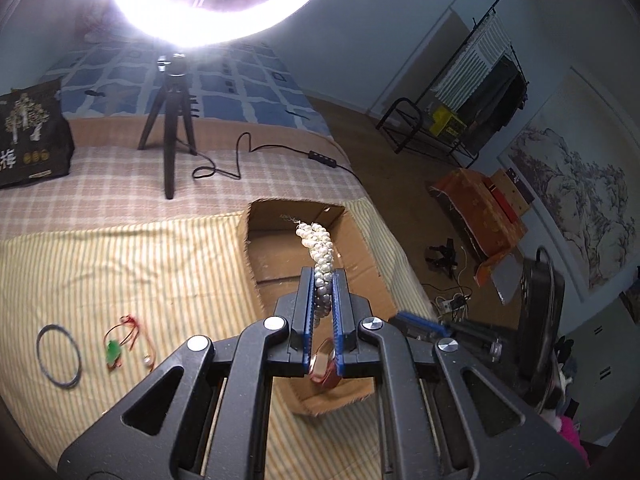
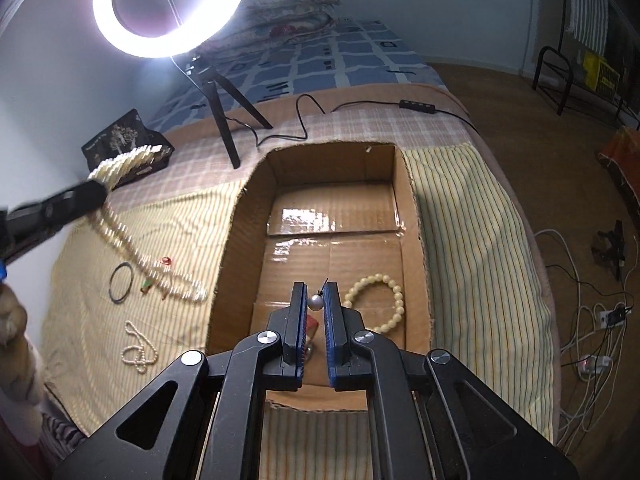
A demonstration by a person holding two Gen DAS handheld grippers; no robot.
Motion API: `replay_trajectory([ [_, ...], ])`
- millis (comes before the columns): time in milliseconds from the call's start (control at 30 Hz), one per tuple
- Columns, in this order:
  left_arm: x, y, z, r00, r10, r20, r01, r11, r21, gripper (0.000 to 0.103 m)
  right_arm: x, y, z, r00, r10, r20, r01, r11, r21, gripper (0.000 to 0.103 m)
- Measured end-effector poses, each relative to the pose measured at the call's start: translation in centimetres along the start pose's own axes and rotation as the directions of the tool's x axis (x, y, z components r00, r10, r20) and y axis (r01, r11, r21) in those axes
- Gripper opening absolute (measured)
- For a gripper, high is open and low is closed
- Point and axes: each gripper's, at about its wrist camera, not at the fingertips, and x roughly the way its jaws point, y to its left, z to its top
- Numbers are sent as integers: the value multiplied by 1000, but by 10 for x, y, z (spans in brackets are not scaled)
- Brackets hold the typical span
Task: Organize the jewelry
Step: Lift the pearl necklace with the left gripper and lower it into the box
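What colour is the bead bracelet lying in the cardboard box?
Pale cream-yellow; the bracelet shows best in the right wrist view.

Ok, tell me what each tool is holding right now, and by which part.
The left tool pinches a multi-strand pearl necklace partway along its strands, the rest hanging free. The right tool grips a small pearl earring by its bead.

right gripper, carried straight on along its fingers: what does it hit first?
Probably the taped floor of the cardboard box. The right gripper, shut on a pearl earring, points down into it; the cream bead bracelet lies just right of that line. Depth is uncertain.
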Motion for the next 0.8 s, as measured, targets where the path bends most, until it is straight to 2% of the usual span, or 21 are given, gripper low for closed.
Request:
replay_trajectory([
  [367, 39, -14, 2, 999, -9, -31, 10, 1000, 16, 6, 9, -14, -11, 999, -6, -33, 6, 1000, -3, 7],
  [567, 45, -23, 5, 999, -29, -28, 29, 999, 17, 6, 11, -22, -15, 999, -7, -42, 7, 1000, 1, 7],
  [800, 57, -21, 2, 999, -7, -43, 8, 1000, 24, 6, 17, -28, -19, 998, -13, -56, 13, 1000, 3, 7],
])
